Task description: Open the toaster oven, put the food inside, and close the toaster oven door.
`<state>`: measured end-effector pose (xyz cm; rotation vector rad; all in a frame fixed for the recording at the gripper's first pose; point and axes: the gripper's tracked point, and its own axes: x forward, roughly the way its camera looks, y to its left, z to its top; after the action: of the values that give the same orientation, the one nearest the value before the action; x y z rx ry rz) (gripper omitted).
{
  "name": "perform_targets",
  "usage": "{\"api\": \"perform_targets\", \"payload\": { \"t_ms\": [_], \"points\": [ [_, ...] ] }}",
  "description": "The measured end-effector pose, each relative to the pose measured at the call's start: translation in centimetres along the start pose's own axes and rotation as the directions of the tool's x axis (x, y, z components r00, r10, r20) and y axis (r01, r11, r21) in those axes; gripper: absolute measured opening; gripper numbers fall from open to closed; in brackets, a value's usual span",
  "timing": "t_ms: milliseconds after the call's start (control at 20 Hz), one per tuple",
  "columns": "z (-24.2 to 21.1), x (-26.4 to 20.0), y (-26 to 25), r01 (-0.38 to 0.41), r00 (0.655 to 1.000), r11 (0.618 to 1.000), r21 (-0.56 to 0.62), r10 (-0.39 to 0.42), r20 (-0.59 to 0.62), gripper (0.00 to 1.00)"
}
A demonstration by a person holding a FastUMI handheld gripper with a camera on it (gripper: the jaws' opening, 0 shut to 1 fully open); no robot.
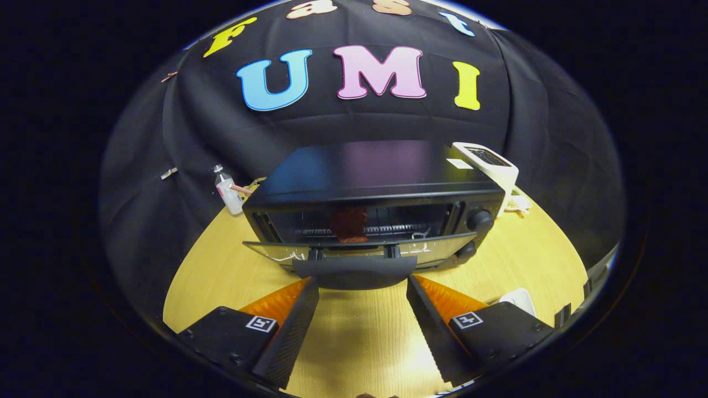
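Note:
A black toaster oven (376,182) stands on the round wooden table (221,276), facing me. Its glass door (437,250) hangs partly open, tilted down toward me, with the dark handle (354,273) just ahead of my fingertips. Inside, on the wire rack, sits a reddish-brown piece of food (349,225). My gripper (362,287) is open, its two fingers spread wide on either side of the handle and not pressing on it. Nothing is held between them.
A small clear bottle (228,190) with a red-striped label stands left of the oven. A white device (489,166) sits behind the oven's right corner. A white object (519,301) lies on the table beside my right finger. Two knobs (479,220) are on the oven's right front.

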<state>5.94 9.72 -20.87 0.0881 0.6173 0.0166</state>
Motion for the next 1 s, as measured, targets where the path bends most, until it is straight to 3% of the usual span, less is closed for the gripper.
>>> {"api": "perform_targets", "payload": {
  "t_ms": [200,600,850,1000],
  "points": [
    [2.8,0.7,0.2,-0.019,0.999,1.0,0.009,0.019,0.041,0.99],
    [7.9,-3.5,1.1,-0.059,0.984,0.998,-0.008,0.06,0.17,0.99],
    [13.8,-8.4,1.6,-0.069,0.944,0.998,-0.011,0.069,0.323,0.98],
    [17.1,-12.2,1.6,-0.059,0.901,0.998,-0.01,0.058,0.431,0.98]
  ]
}}
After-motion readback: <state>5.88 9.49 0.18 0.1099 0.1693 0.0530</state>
